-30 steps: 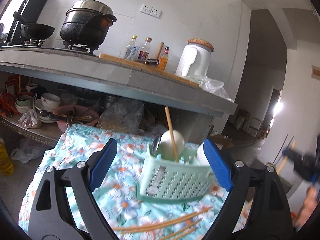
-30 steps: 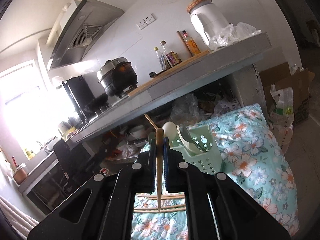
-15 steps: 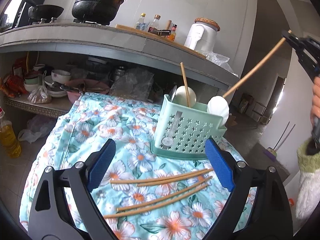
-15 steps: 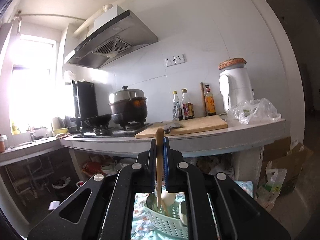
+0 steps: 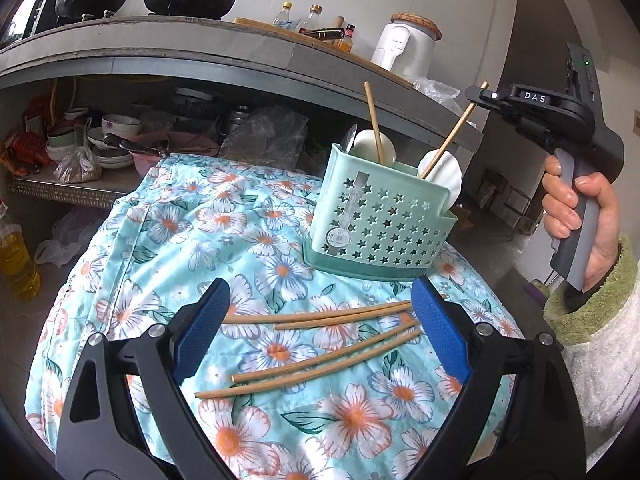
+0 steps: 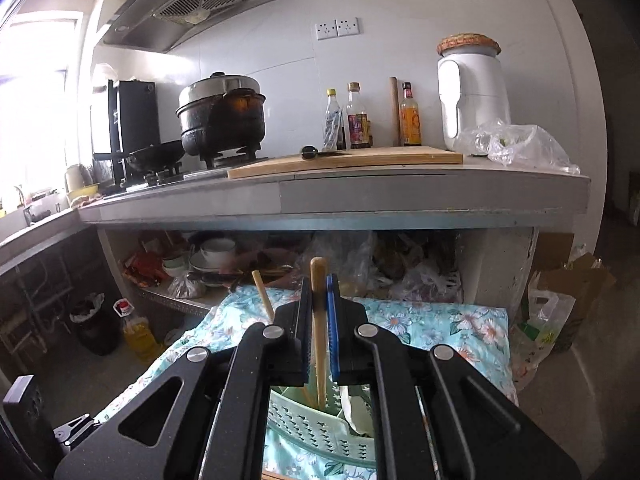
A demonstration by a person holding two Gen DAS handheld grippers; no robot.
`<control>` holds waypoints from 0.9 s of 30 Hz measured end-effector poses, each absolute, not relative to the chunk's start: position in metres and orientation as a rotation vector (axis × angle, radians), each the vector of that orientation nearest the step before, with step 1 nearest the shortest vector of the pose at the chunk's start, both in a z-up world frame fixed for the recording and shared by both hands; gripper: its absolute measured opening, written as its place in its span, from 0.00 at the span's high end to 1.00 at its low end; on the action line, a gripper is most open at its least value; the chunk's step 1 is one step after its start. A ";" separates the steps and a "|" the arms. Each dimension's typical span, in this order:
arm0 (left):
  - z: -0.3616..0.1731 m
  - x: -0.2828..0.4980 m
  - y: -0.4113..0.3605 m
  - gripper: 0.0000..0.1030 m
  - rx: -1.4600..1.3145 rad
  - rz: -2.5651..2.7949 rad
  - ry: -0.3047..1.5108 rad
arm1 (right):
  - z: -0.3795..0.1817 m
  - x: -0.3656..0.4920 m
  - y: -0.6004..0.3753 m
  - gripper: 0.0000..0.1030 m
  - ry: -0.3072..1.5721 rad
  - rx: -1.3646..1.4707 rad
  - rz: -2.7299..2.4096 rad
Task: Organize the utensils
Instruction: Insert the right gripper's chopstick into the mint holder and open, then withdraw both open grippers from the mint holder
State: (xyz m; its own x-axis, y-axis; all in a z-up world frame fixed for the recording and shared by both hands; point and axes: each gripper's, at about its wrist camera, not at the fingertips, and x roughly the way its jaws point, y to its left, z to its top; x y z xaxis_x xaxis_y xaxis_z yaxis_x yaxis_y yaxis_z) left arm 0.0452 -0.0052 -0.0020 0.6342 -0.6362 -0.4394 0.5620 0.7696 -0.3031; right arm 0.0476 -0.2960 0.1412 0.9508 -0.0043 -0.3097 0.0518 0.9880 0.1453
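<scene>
A mint green utensil basket (image 5: 380, 224) stands on a floral cloth (image 5: 168, 248). It holds white spoons (image 5: 374, 146) and one upright chopstick (image 5: 374, 124). My right gripper (image 6: 319, 312) is shut on a second chopstick (image 5: 452, 138) whose lower end is inside the basket; the basket also shows in the right wrist view (image 6: 316, 428). Several wooden chopsticks (image 5: 320, 340) lie on the cloth in front of the basket, between the fingers of my open, empty left gripper (image 5: 320, 344).
A grey counter (image 6: 360, 192) overhangs behind the table with a black pot (image 6: 222, 120), bottles (image 6: 356, 120), a cutting board (image 6: 344, 160) and a white jar (image 6: 472, 92). Bowls (image 5: 116, 140) crowd the shelf below. An oil bottle (image 5: 16, 260) stands on the floor at left.
My right gripper has swung the chopstick over the basket and lowered its tip inside. My left gripper has pulled back and tilted down, so the loose chopsticks now lie between its fingers.
</scene>
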 end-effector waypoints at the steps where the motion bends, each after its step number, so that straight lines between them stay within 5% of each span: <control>1: -0.003 0.046 -0.006 0.15 -0.139 -0.686 0.560 | 0.144 0.045 -0.299 0.91 0.305 0.164 -0.025; 4: -0.005 0.049 -0.007 0.15 -0.144 -0.684 0.568 | 0.154 0.032 -0.306 0.73 0.259 0.191 -0.023; 16: -0.010 0.054 -0.013 0.15 -0.114 -0.673 0.585 | 0.148 -0.061 -0.321 0.57 0.144 0.366 0.010; 27: -0.022 0.071 -0.002 0.15 -0.068 -0.559 0.638 | -0.012 -0.040 -0.291 0.49 0.646 0.677 0.043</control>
State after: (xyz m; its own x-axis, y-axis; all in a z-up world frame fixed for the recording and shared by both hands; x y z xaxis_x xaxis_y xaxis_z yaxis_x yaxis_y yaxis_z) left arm 0.0715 -0.0016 -0.0223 0.6613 -0.5144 -0.5460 0.4738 0.8507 -0.2276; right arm -0.0395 -0.2906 -0.0119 0.8054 0.2399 -0.5420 0.1661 0.7864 0.5949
